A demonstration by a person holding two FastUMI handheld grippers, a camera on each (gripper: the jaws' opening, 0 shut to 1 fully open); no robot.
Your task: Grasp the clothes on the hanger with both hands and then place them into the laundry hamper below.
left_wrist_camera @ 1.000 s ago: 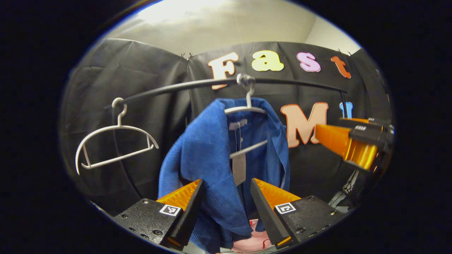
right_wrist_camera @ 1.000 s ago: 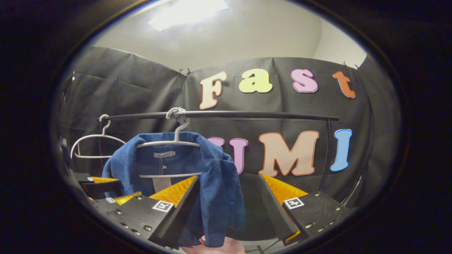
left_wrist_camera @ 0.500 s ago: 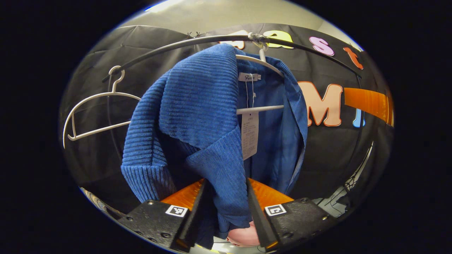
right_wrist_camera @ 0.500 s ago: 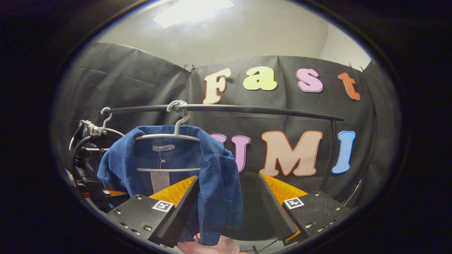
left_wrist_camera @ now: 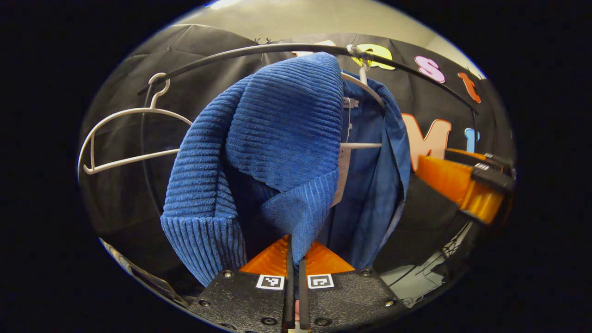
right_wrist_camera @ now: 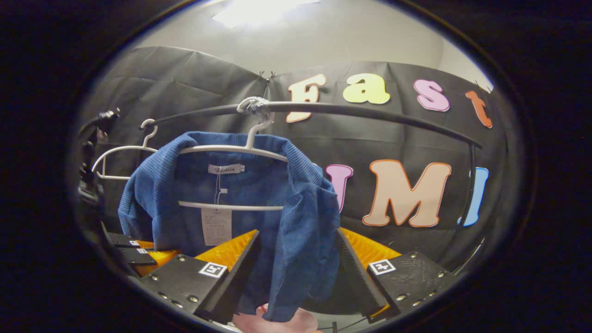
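Blue ribbed corduroy jacket (left_wrist_camera: 277, 134) hangs on a white plastic hanger (left_wrist_camera: 365, 92) from the black metal rail (left_wrist_camera: 259, 50) that arcs across the top of the left gripper view, its collar and front fold bulging toward the camera. The left gripper (left_wrist_camera: 293, 268) sits at the bottom of that view with its jaws clenched on the lower edge of the front fold, the cloth pinched in the thin slit between them. To the left a second white plastic hanger, bare (left_wrist_camera: 120, 138), hangs on the same rail, well apart from the jacket, with open black cloth wall behind it. At the right edge the right gripper (left_wrist_camera: 462, 185) reaches in just beside the jacket's far front panel. In the right gripper view the jacket (right_wrist_camera: 231, 203) is seen from the front, draped over its hanger (right_wrist_camera: 231, 150) under the rail (right_wrist_camera: 351, 111), with a paper tag (right_wrist_camera: 216, 226) hanging inside the neck. The right gripper (right_wrist_camera: 296, 268) has its jaws spread wide, one on each side of the hanging right front panel, neither pressing on it. The bare hanger (right_wrist_camera: 120, 157) hangs at far left, and below it the left gripper (right_wrist_camera: 138, 247) shows at the jacket's left hem. A pink thing (right_wrist_camera: 273, 323) peeks out under the jacket at the bottom edge; what it is cannot be told. Counted: one jacket, two hangers, one rail, two grippers.
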